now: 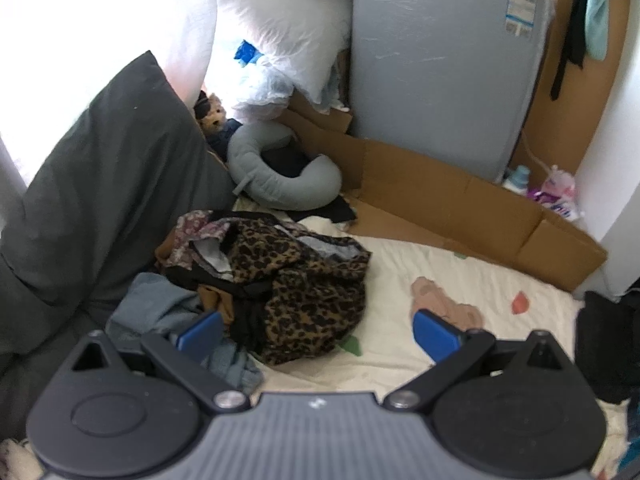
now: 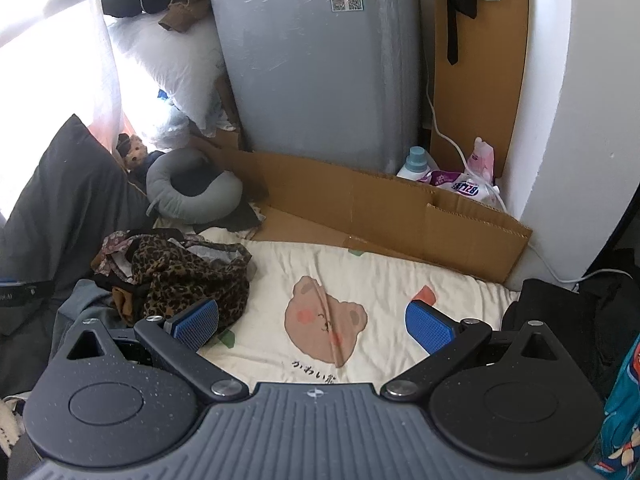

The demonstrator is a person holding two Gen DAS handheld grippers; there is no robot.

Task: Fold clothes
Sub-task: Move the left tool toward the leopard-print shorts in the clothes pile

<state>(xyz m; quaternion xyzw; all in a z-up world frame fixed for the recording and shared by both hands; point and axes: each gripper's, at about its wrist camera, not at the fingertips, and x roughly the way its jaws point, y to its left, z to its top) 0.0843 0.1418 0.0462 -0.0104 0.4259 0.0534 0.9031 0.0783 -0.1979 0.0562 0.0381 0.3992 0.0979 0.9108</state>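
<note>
A heap of unfolded clothes lies on the cream bedsheet, topped by a leopard-print garment with a floral piece and a blue-grey garment beside it. My left gripper is open just above the near side of the heap, nothing between its blue pads. In the right wrist view the leopard-print garment is at the left. My right gripper is open over the sheet's bear print, holding nothing.
A dark grey pillow leans at the left. A grey neck pillow, flattened cardboard and a grey appliance stand behind the bed. Detergent bottles sit by the wall. Dark clothing lies at the right edge.
</note>
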